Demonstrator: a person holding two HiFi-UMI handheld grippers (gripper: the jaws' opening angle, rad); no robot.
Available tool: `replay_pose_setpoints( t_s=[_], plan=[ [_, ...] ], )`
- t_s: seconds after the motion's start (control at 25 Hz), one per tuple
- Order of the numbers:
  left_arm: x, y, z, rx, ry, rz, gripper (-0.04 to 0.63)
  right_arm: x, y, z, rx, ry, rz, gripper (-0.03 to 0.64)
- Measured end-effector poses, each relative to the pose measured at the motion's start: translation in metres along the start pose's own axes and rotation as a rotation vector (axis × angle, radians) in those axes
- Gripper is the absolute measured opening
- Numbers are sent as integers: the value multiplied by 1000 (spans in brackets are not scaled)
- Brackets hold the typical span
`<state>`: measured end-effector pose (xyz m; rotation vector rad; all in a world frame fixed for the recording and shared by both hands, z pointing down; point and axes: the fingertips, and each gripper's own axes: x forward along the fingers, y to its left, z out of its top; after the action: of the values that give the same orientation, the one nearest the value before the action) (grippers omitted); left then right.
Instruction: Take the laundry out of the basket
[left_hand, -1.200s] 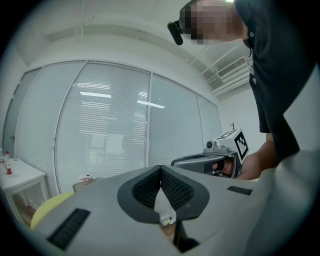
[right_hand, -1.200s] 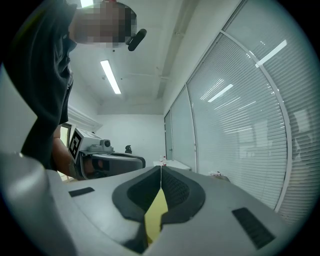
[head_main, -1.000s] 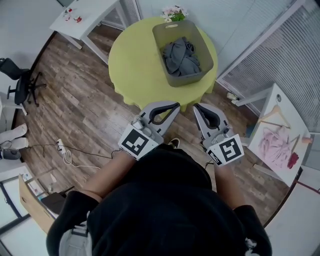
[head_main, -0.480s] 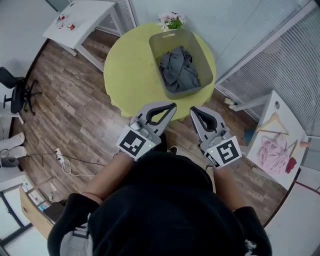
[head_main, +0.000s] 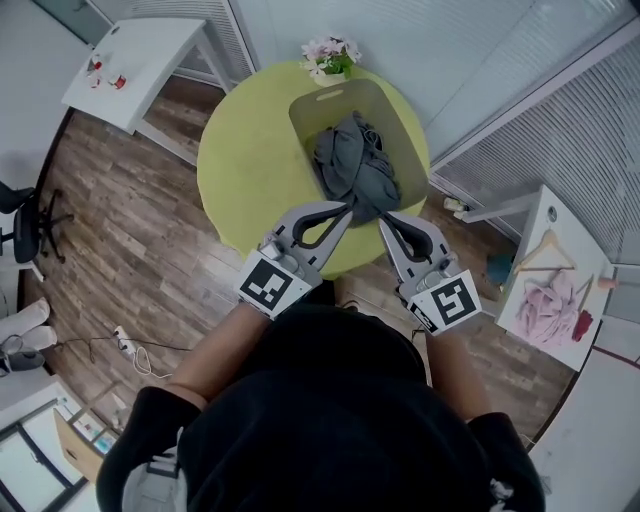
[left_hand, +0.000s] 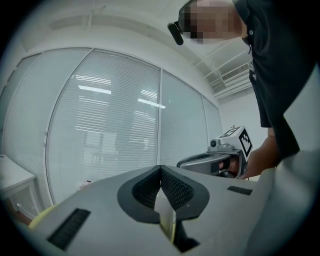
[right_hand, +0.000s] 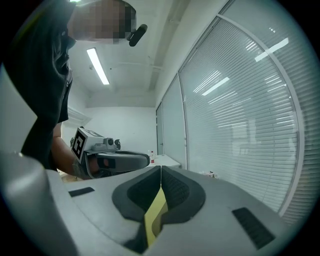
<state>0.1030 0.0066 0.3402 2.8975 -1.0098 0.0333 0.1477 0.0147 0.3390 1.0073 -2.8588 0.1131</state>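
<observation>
A grey-green basket stands on the round yellow table, with crumpled grey laundry heaped inside. In the head view my left gripper and right gripper are held side by side, tips over the basket's near end, just at the laundry's near edge. Both are shut with nothing between the jaws. The left gripper view shows its own shut jaws aimed at window blinds, with the right gripper beside. The right gripper view shows shut jaws and the left gripper.
A small pot of pink flowers sits at the table's far edge. A white table stands at the back left, another at the right with a pink garment and a hanger. Blinds line the wall behind. Cables lie on the wooden floor.
The table and basket have come nearer in the head view. Both grippers, still shut, now reach over the basket's near end instead of hanging before the table's edge.
</observation>
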Motion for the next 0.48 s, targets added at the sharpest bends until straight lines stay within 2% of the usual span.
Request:
replay_pose_setpoints(
  t_s=[0.48],
  plan=[
    [25, 73, -14, 2, 10, -87, 9, 63, -38, -27, 13, 104, -115, 25]
  ],
)
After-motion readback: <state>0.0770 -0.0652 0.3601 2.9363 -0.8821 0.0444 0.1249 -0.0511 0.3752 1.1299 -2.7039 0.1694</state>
